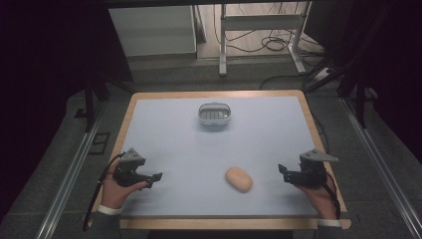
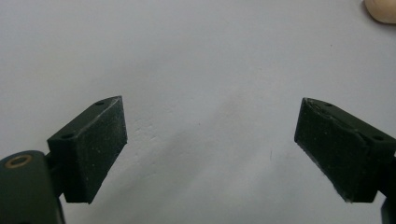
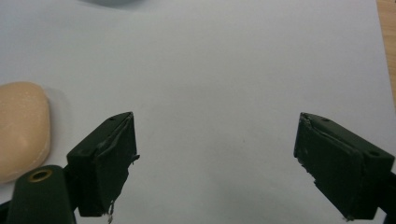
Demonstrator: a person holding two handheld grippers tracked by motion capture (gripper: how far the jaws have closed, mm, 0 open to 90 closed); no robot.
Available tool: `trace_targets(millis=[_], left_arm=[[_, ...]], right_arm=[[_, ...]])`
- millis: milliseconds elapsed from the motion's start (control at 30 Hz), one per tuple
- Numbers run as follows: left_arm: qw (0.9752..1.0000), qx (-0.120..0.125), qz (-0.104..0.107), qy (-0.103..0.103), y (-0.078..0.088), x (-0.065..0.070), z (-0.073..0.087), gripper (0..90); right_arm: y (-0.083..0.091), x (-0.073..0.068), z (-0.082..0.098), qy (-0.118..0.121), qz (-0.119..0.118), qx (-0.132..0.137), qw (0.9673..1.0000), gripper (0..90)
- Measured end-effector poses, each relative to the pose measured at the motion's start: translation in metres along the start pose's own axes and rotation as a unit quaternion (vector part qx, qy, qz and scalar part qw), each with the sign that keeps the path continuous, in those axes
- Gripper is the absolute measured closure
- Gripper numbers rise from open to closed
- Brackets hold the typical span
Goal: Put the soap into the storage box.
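Jaws: both grippers apart, nothing between | bread roll (image 1: 239,179) between left gripper (image 1: 155,177) and right gripper (image 1: 282,170) | basket (image 1: 215,114) far side, way unobstructed

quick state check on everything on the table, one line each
left hand-held gripper: open, nothing between its jaws, held low over the table near the left edge
right hand-held gripper: open, nothing between its jaws, beside the bread roll but apart from it
bread roll: lying flat on the table, untouched
container: upright at the far middle, no lid on it, contents unclear
table: pale blue top, wooden rim
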State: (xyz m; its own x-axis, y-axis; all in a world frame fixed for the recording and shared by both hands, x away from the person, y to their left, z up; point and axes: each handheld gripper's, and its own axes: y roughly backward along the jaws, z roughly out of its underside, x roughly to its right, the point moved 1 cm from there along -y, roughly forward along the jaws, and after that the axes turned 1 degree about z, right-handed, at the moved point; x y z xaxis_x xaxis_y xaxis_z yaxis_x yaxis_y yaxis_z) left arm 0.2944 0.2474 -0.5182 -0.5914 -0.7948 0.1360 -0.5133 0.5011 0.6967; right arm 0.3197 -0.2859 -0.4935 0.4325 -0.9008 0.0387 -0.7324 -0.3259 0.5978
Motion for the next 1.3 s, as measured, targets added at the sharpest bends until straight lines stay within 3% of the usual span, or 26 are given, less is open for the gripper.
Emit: trace_targets(millis=[233, 367, 500, 667, 933, 1300], left_arm=[[1.0000, 0.000, 0.002, -0.001, 0.000, 0.000, 0.000, 9.6], [1.0000, 0.004, 0.003, 0.001, 0.002, 0.000, 0.000, 9.6], [1.0000, 0.004, 0.004, 0.001, 0.003, -0.001, 0.000, 9.6], [1.0000, 0.004, 0.004, 0.001, 0.002, -0.001, 0.000, 9.6], [1.0000, 0.002, 0.004, 0.001, 0.002, 0.000, 0.000, 9.6], [1.0000, 0.000, 0.004, 0.000, 0.002, 0.000, 0.000, 9.5]], right_arm=[[0.005, -0.008, -0.015, 0.013, -0.004, 0.008, 0.9999, 15.1], [0.005, -0.018, -0.024, 0.031, -0.023, -0.007, 0.9992, 17.7], [0.005, -0.026, -0.034, 0.054, -0.028, -0.021, 0.9979, 18.0], [0.007, -0.029, -0.041, 0.061, -0.033, -0.023, 0.9973, 18.6], [0.000, -0.043, -0.049, 0.093, -0.065, -0.050, 0.9923, 20.3], [-0.011, -0.065, -0.057, 0.115, -0.089, -0.064, 0.9873, 19.9]])
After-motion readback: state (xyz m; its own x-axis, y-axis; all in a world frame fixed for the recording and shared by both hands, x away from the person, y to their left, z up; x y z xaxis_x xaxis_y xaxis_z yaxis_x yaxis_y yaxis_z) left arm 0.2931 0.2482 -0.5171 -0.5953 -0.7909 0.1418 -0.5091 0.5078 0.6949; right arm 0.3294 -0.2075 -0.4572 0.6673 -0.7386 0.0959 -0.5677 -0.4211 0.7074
